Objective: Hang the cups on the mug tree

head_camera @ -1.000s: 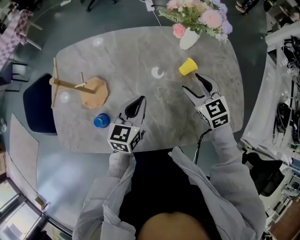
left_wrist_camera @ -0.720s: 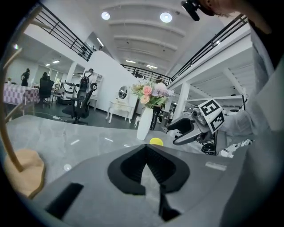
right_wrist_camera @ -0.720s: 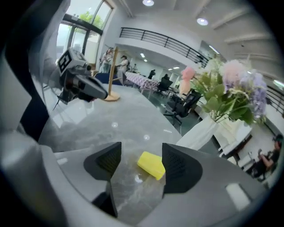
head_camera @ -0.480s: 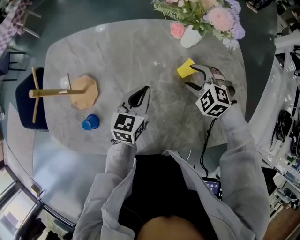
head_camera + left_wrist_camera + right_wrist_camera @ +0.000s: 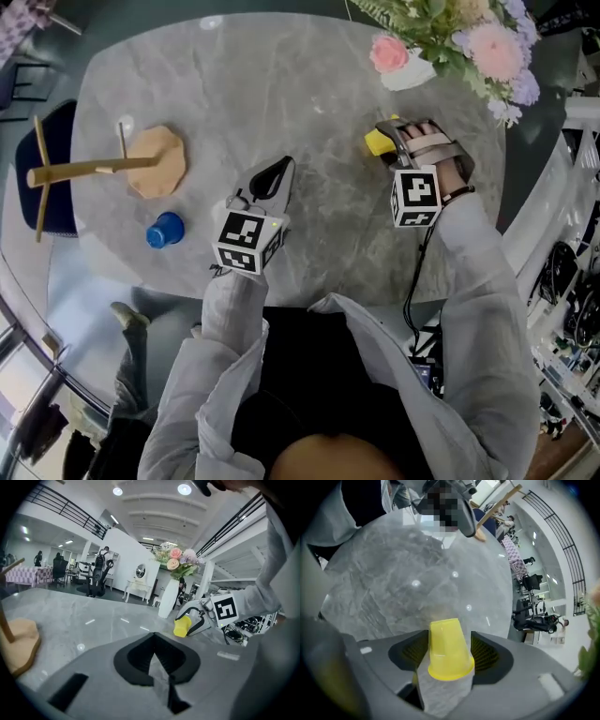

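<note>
- While the left gripper hovers over the near middle of the table with its jaws pressed together on nothing, it leaves plenty of bare marble around it. The near edge lies just behind it.
- Left of it, a blue cup stands close to the near-left edge. A careless sweep could knock it to the floor.
- Further out on the right, the right gripper is spread wide and tipped steeply down. The yellow cup sits between its pads and appears not yet pinched.
- That cup seems to lie on its side. I judge that an uneven squeeze on its tapered wall could squirt it out and set it rolling toward the far-right edge.
- The mug tree lies toppled at the far left, its stem overhanging the edge above a dark chair. Nothing can hang on it until it is stood up.
- A vase of flowers stands just beyond the yellow cup, crowding any lift on that side.
</note>
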`<action>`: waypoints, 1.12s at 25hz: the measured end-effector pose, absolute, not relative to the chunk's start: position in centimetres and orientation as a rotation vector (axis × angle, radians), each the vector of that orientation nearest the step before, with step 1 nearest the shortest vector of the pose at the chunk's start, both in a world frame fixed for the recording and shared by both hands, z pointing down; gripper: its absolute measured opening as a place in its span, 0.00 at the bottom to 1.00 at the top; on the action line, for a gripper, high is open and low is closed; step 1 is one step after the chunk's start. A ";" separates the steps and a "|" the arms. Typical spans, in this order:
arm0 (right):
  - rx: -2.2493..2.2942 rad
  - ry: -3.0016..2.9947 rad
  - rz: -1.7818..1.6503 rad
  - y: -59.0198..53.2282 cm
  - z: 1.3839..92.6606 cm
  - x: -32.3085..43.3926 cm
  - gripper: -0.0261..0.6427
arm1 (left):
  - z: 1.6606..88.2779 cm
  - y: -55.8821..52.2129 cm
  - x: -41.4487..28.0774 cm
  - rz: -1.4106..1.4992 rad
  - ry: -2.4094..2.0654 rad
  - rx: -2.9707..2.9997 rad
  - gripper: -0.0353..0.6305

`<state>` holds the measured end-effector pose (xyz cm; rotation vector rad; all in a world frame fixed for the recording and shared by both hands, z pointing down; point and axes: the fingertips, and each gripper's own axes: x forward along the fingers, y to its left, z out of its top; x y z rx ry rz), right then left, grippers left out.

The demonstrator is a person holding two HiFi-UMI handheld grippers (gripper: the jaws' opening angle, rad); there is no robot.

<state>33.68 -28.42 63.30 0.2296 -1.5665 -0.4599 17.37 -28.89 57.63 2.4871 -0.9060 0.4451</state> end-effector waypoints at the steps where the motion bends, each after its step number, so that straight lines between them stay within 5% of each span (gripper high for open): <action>1: 0.215 -1.554 -0.475 -28.5 63.5 33.7 0.48 | 57.9 -28.9 17.2 0.443 -0.911 2.478 0.06; 14: 0.234 -1.561 -0.546 -29.3 63.6 33.3 0.43 | 58.4 -28.5 16.1 0.454 -0.979 2.448 0.06; 28: 0.797 -2.006 -0.152 -27.9 51.1 26.8 0.43 | 48.8 -25.9 11.3 0.373 -1.089 2.544 0.06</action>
